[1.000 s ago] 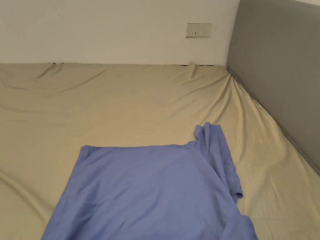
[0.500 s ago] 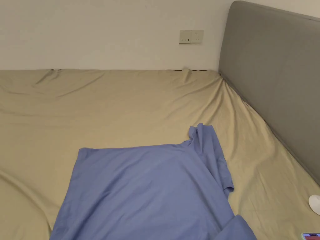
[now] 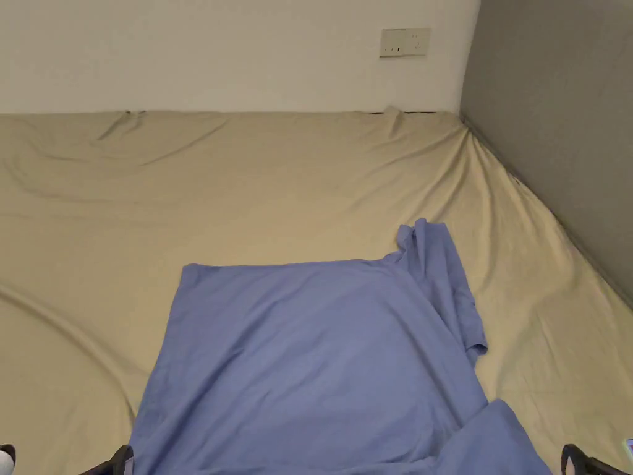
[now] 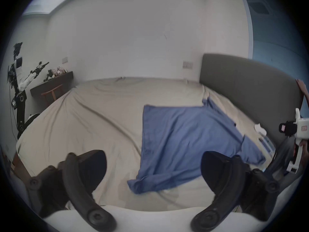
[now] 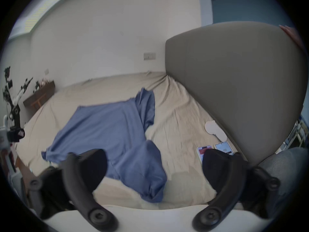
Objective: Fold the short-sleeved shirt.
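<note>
A blue short-sleeved shirt [image 3: 309,365] lies spread on the tan bed sheet [image 3: 247,185]. One sleeve [image 3: 445,278] is bunched at its far right and a fold of cloth [image 3: 494,439] lies at its near right. In the left gripper view my left gripper [image 4: 153,157] stands open above the near edge of the shirt [image 4: 184,135], holding nothing. In the right gripper view my right gripper [image 5: 154,158] is also open and bare, over the shirt's near right corner [image 5: 142,168]. Dark tips of both grippers poke in at the head view's bottom edge.
A grey headboard [image 3: 556,124] bounds the bed on the right, and a white wall with a socket [image 3: 405,42] bounds it at the back. Two phones [image 5: 215,149] and a white object [image 5: 215,130] lie by the headboard. A dark wooden shelf [image 4: 51,85] stands far left.
The head camera has shifted, so the whole picture moved. Tips of both grippers have come into view at the bottom edge. The shirt lies as before.
</note>
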Action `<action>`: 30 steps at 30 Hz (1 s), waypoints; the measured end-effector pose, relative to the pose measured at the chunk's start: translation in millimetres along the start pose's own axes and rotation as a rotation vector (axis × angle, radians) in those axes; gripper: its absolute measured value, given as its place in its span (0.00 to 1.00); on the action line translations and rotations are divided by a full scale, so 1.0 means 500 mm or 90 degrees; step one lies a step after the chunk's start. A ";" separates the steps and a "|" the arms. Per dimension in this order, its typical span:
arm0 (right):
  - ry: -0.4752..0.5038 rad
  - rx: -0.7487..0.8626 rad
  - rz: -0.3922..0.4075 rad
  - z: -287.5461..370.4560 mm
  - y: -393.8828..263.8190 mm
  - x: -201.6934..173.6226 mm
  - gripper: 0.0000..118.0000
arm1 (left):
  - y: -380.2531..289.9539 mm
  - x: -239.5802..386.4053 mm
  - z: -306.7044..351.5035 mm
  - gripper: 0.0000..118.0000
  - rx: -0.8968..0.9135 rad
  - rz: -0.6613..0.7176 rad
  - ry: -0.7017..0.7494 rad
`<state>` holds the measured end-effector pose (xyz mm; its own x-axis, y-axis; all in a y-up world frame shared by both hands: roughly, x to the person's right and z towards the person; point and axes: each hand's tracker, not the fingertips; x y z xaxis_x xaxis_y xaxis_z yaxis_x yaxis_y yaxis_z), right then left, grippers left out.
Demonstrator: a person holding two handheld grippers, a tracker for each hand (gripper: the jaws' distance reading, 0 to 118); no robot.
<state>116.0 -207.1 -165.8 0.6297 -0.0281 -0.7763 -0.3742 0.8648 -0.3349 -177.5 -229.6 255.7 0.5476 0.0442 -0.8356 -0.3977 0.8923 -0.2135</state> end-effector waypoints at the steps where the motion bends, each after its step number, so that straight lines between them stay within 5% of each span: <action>1: 0.010 0.016 -0.004 0.007 0.001 -0.005 0.61 | -0.001 0.004 0.007 0.80 0.016 0.015 -0.011; 2: 0.010 0.036 -0.006 0.008 0.006 -0.010 0.28 | -0.003 0.005 0.013 0.56 0.031 0.045 -0.010; 3: 0.004 0.040 -0.008 0.008 0.006 -0.016 0.05 | -0.002 0.004 0.013 0.25 0.032 0.069 -0.008; 4: -0.003 0.051 -0.012 0.008 0.003 -0.023 0.05 | -0.005 0.001 0.011 0.00 0.027 0.095 -0.007; 6: 0.037 0.048 -0.019 0.012 0.009 -0.029 0.05 | -0.022 -0.006 0.005 0.00 0.026 0.128 0.004; 16: 0.041 0.002 -0.007 -0.016 0.000 -0.034 0.04 | -0.051 -0.089 -0.113 0.02 -0.268 0.183 0.013; 17: 0.039 -0.003 -0.007 -0.020 -0.002 -0.036 0.04 | -0.064 -0.099 -0.132 0.26 -0.272 0.182 0.021; 18: 0.040 -0.011 -0.005 -0.023 -0.005 -0.031 0.04 | -0.077 -0.108 -0.156 0.72 -0.303 0.192 0.010; 19: 0.043 -0.020 -0.002 -0.026 -0.007 -0.030 0.05 | -0.099 -0.132 -0.189 1.00 -0.349 0.205 0.002; 24: 0.036 -0.050 0.013 -0.033 -0.017 -0.022 0.05 | -0.125 -0.125 -0.226 0.95 -0.366 0.187 0.009; 26: 0.030 -0.070 0.017 -0.040 -0.024 -0.017 0.05 | -0.129 -0.116 -0.237 0.65 -0.392 0.161 0.022; 28: 0.029 -0.088 0.021 -0.049 -0.029 -0.015 0.05 | -0.158 -0.131 -0.274 0.15 -0.393 0.133 0.018; 30: 0.036 -0.135 0.025 -0.065 -0.037 -0.009 0.05 | -0.159 -0.124 -0.273 0.11 -0.380 0.117 0.027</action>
<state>98.0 -239.1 -173.6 0.5747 -0.0290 -0.8179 -0.5366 0.7412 -0.4033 -280.6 -364.6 255.4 0.4069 0.1445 -0.9020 -0.8321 0.4661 -0.3007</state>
